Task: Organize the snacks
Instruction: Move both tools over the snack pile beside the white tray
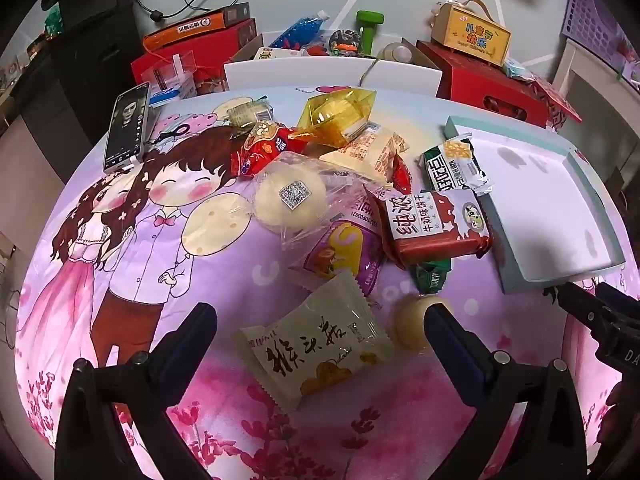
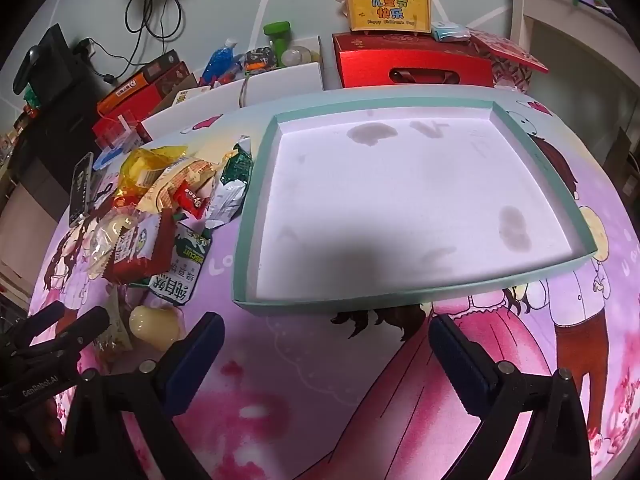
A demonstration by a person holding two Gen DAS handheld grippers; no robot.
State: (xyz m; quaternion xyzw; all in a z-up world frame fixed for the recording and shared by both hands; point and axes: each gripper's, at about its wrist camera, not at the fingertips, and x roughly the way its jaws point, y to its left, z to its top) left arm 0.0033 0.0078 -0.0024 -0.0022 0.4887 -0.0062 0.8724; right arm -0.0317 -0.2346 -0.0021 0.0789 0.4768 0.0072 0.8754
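A heap of wrapped snacks [image 1: 344, 184] lies on the cartoon-print tablecloth, left of a shallow teal-rimmed tray [image 1: 592, 196] with a white floor. My left gripper [image 1: 320, 320] hangs open over a cream snack packet [image 1: 316, 340] with black lettering; the packet lies flat between the fingers, untouched. A round pale cake [image 1: 412, 320] sits by the right finger. My right gripper [image 2: 326, 336] is open over bare cloth just in front of the tray [image 2: 288, 304], which holds nothing. The snack heap [image 2: 160, 208] is left of it, and the left gripper's fingers [image 2: 76, 328] show at the left edge.
A phone [image 1: 128, 128] on a stand rests at the table's far left. Behind the table stand red gift boxes [image 2: 412, 64], a yellow carry box [image 2: 388, 8], a blue bottle [image 1: 300, 28] and a green item [image 1: 368, 28]. Cables hang on the wall.
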